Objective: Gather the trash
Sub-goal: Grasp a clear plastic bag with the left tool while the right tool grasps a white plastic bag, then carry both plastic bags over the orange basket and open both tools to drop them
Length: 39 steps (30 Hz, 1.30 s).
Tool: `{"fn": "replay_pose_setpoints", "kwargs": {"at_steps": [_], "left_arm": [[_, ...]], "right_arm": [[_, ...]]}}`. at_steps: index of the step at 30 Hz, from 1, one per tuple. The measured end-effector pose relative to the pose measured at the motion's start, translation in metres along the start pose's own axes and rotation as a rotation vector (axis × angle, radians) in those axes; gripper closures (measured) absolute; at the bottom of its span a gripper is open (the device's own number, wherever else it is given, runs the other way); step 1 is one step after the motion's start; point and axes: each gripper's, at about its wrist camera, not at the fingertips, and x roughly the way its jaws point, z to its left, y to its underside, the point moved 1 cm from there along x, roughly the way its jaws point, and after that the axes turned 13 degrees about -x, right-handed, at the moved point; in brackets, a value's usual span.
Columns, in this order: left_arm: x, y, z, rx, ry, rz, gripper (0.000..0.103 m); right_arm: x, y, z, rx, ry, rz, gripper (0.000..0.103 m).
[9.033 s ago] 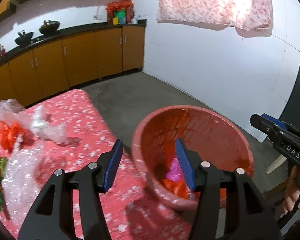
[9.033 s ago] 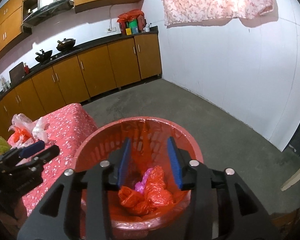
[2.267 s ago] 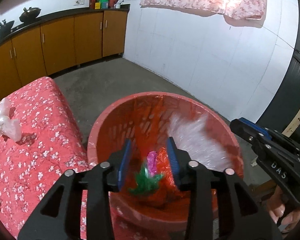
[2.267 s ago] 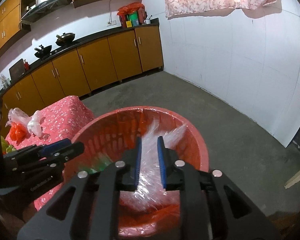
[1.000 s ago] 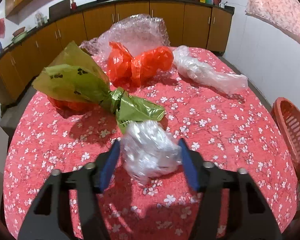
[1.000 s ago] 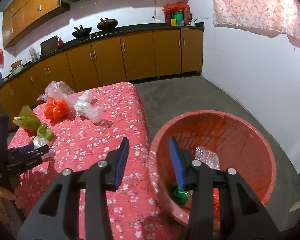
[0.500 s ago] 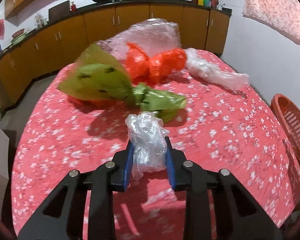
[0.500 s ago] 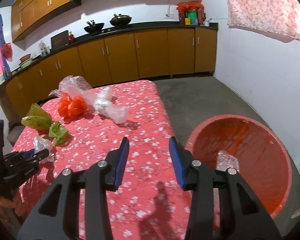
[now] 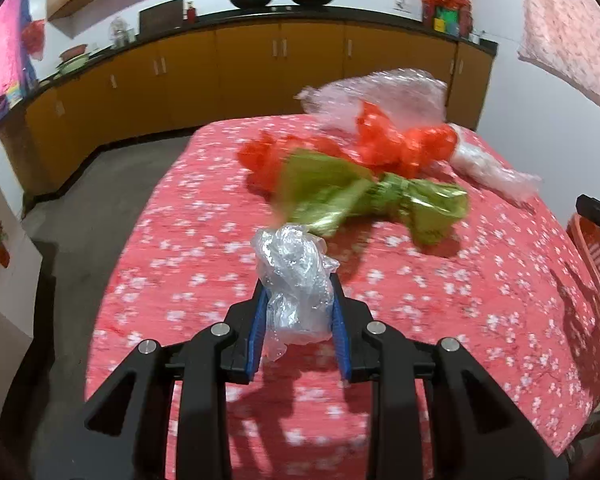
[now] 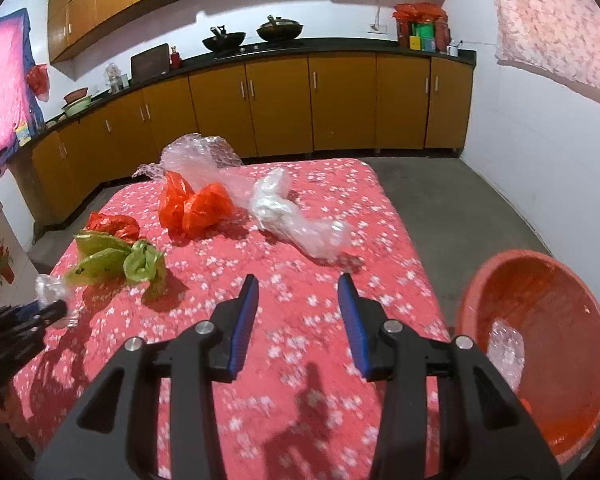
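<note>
Above the floral red tablecloth (image 9: 220, 264), left jaws pinch clear plastic (image 9: 294, 276); right jaws spread.

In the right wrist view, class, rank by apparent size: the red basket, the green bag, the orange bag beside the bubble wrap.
1. red basket, largest, though nearest the camera.
2. green bag and orange bag: too alike to rank.

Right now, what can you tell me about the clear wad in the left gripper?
The clear wad is crumpled, glossy thin plastic, see-through with white glints. It stands upright between the left gripper's blue pads, pinched at its lower half, its top bulging above the fingertips. It appears lifted over the table, just in front of the green bag.
</note>
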Motion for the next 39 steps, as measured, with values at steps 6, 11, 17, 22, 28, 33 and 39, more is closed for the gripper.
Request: {"fn": "replay_pose_setpoints", "kwargs": {"at_steps": [6,11,17,22,28,33,39], "left_arm": [[0.004,-0.014,0.019,-0.024,-0.026,-0.027,0.073],[0.010,-0.025,0.030,-0.050,-0.033,-0.039,0.073],[0.016,-0.035,0.032,-0.048,-0.041,-0.052,0.073],[0.020,-0.041,0.027,-0.043,-0.037,-0.062,0.073],[0.022,-0.043,0.021,-0.041,-0.033,-0.064,0.073],[0.019,-0.044,0.017,-0.044,-0.025,-0.065,0.073],[0.011,-0.042,0.011,-0.040,-0.015,-0.068,0.073]], "right_arm": [[0.036,-0.022,0.002,0.009,0.016,0.001,0.062],[0.078,-0.044,0.002,-0.008,0.021,0.024,0.061],[0.128,-0.059,0.002,-0.004,-0.010,0.084,0.060],[0.149,-0.060,0.004,-0.007,-0.042,0.136,0.058],[0.157,-0.058,0.012,-0.051,-0.064,0.176,0.070],[0.155,-0.052,0.013,-0.067,-0.063,0.202,0.093],[0.132,-0.042,0.005,-0.029,-0.074,0.189,0.097]]}}
